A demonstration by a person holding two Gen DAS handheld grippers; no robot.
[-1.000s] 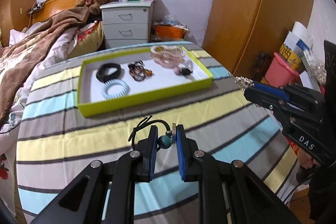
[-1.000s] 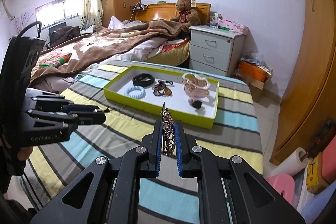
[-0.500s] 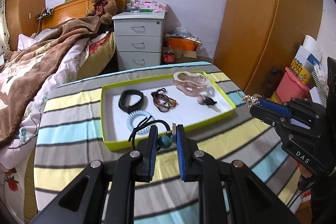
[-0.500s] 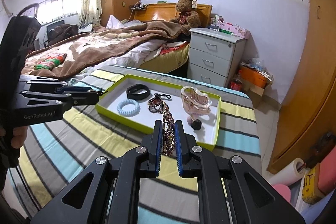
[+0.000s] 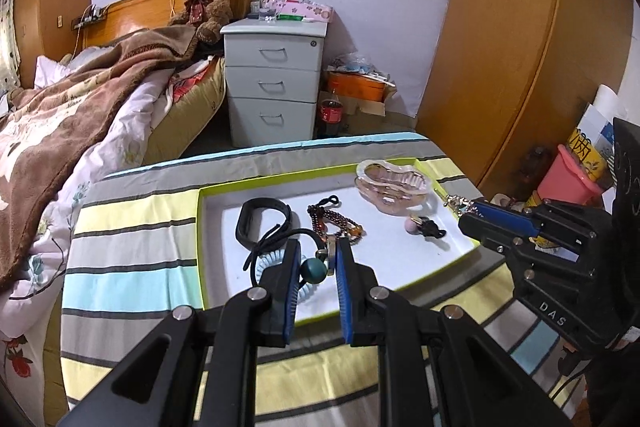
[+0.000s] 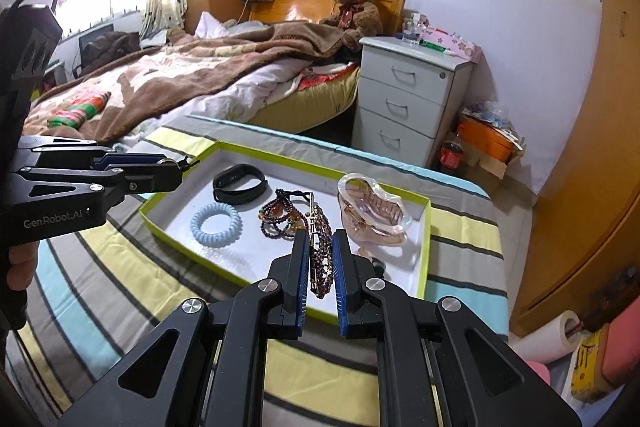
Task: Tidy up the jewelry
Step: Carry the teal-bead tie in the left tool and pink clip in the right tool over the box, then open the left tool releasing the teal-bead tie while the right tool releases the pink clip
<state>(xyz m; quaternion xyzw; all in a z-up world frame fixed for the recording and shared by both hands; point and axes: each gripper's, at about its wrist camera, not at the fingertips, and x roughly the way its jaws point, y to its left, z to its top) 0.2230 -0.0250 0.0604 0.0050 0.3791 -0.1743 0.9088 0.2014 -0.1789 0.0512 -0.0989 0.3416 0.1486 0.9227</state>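
Left wrist: left claw (image 5: 318,269) pinching teal-bead hair tie (image 5: 313,270); right claw (image 6: 321,259) pinching rhinestone hair clip (image 6: 320,259). Tray (image 5: 200,227) at 12 o'clock holding 5 pieces; 2 left.

Green-rimmed tray (image 6: 426,227) on striped cloth holds black band (image 6: 239,183), blue coil tie (image 6: 216,225), bead bracelet (image 6: 280,217), pink claw clip (image 6: 370,213).

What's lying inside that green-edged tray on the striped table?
In the tray: a black band, blue coil hair tie, beaded bracelet, pink claw clip. The right gripper hides part of the floor.
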